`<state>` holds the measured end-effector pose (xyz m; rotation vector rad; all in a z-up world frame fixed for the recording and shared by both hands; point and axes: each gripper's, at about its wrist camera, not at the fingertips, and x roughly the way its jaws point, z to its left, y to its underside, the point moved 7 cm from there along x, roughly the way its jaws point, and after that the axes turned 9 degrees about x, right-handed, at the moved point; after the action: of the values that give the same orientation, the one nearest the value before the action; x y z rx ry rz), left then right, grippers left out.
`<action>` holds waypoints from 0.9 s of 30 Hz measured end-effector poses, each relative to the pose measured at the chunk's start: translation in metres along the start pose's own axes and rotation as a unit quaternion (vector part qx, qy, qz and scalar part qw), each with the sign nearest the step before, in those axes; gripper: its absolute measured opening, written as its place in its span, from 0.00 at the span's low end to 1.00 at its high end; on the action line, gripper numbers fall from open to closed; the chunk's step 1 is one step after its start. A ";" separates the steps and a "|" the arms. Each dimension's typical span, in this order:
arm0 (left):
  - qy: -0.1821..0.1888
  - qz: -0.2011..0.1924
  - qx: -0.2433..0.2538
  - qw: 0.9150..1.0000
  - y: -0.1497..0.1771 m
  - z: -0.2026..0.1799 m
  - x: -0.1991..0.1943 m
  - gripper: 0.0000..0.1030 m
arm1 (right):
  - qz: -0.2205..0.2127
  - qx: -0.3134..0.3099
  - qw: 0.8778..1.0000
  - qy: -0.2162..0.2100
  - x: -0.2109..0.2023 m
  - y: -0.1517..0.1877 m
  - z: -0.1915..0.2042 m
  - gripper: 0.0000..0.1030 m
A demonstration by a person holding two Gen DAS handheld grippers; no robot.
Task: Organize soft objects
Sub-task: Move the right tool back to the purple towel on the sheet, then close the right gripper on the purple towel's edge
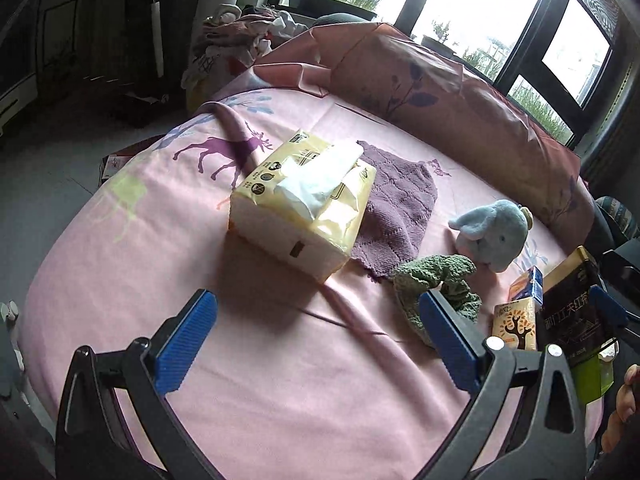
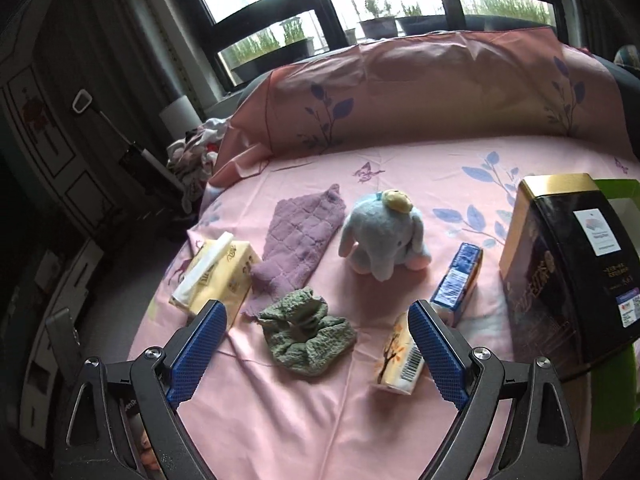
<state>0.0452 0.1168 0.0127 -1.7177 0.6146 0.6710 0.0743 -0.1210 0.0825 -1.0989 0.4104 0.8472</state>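
On the pink bed sheet (image 1: 280,360) lie a yellow tissue pack (image 1: 304,204), a purple quilted cloth (image 1: 396,204), a crumpled green cloth (image 1: 436,280) and a blue plush elephant (image 1: 496,232). The right wrist view shows the same tissue pack (image 2: 216,272), purple cloth (image 2: 300,236), green cloth (image 2: 308,332) and elephant (image 2: 384,236). My left gripper (image 1: 316,344) is open and empty, hovering in front of the tissue pack. My right gripper (image 2: 316,356) is open and empty, with the green cloth lying between and just beyond its fingertips.
A black and gold tea tin (image 2: 568,264) stands at the right, beside a green box (image 2: 616,196). A blue carton (image 2: 460,280) and a small orange tissue packet (image 2: 400,356) lie near it. A pink pillow (image 2: 420,88) lines the far edge under the window. Clothes (image 1: 240,32) are piled beyond the bed.
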 end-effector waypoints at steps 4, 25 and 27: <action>-0.001 0.016 -0.025 1.000 0.002 0.012 0.000 0.97 | 0.043 0.004 0.999 0.023 0.046 -0.007 0.027 0.89; 0.032 0.000 -0.045 0.998 -0.008 0.020 -0.010 0.94 | 0.143 0.007 0.985 0.096 0.202 -0.005 0.036 0.12; 0.029 -0.002 -0.045 0.999 -0.008 0.021 -0.010 0.94 | 0.130 0.020 0.988 0.078 0.194 -0.011 0.036 0.10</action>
<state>0.0413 0.1397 0.0215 -1.8274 0.6300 0.6560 0.2005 -0.0146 -0.0260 -1.0930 0.7111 0.9806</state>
